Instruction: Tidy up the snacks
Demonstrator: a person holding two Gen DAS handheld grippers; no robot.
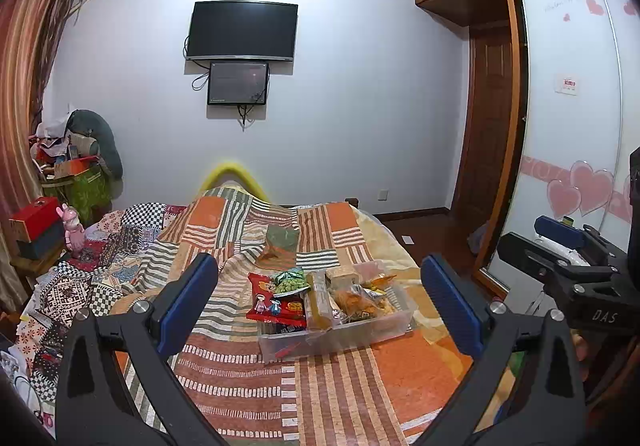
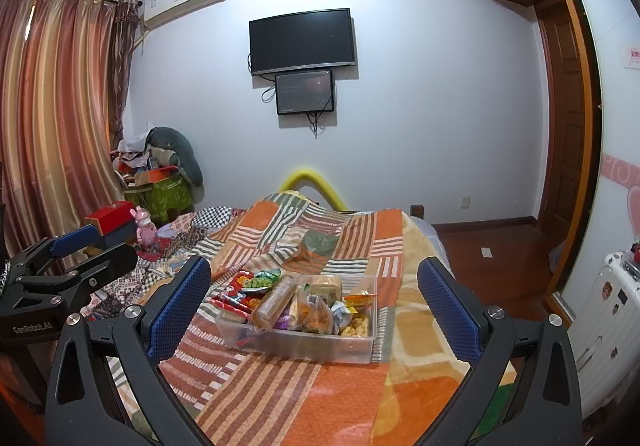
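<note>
Both tools held up over the near end of the bed, nothing in either. My left gripper has its jaws wide apart, blue pads on either side of the view; my right gripper is the same, jaws spread and bare.

The clear plastic bin sits on the patchwork blanket, ahead of both grippers and apart from them. From the right wrist view the clear plastic bin stands square on an orange-striped patch, near the blanket's right-hand side.

Contents, as far as I can read them:
- a long tan packet lying slantwise across the middle, one end riding over the bin's rim
- a green pea bag at the back left
- a red packet with cartoon figures, hanging over the left side of the bin
- a brown block-shaped pack at the back
- a heap of orange and yellow crisp bags on the right; the individual packs in that heap are too jumbled to separate.

Beyond the bin, a dull green pouch lies alone on the blanket, well apart from it.

In the left wrist view the right gripper shows at the right edge; in the right wrist view the left gripper shows at the left edge.

Far wall: a dark TV with a smaller screen under it.
</note>
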